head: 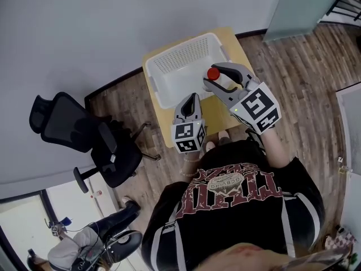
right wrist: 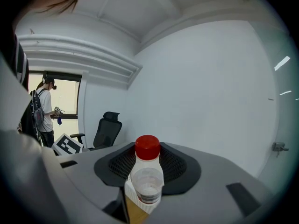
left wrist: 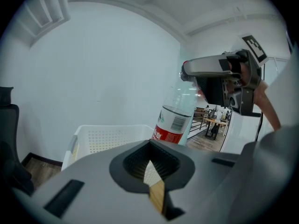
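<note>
My right gripper is shut on a clear plastic bottle with a red cap, held above the near right part of a white perforated basket. In the right gripper view the bottle stands between the jaws, cap towards the camera. My left gripper is shut with nothing in it, just left of and below the right one. In the left gripper view the bottle shows a red label, the right gripper clamps its upper part, and the basket lies beyond my left gripper.
The basket sits on a small wooden table against a white wall. A black office chair stands left of the table. Another person is at the bottom left. A glass panel is at the top right.
</note>
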`<state>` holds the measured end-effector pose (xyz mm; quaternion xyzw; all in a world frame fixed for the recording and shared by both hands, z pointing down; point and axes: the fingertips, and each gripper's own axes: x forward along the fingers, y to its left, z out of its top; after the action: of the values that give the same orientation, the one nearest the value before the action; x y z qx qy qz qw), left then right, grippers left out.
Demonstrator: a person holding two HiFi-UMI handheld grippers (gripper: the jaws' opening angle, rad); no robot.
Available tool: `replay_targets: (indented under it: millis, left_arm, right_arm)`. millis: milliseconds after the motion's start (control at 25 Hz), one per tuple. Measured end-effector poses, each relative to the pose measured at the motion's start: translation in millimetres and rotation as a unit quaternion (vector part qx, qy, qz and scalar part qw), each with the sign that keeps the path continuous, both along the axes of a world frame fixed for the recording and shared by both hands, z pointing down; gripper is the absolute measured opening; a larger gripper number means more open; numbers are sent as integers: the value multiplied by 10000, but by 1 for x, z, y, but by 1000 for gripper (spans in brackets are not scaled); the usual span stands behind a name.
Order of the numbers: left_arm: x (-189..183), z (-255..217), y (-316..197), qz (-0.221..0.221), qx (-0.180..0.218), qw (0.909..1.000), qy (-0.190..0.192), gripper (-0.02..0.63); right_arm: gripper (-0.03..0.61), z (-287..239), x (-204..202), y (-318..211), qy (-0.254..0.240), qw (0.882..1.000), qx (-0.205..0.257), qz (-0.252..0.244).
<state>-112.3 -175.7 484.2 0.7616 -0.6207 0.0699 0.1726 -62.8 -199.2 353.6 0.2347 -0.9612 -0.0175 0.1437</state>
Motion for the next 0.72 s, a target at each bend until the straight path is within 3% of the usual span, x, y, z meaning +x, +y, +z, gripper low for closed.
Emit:
replay_targets:
  millis: [720]
  left_arm:
    - [14,6,-11,314,-55,9995,18,28]
  right_arm:
    - [166,5,26,13,102,9996,-97,260]
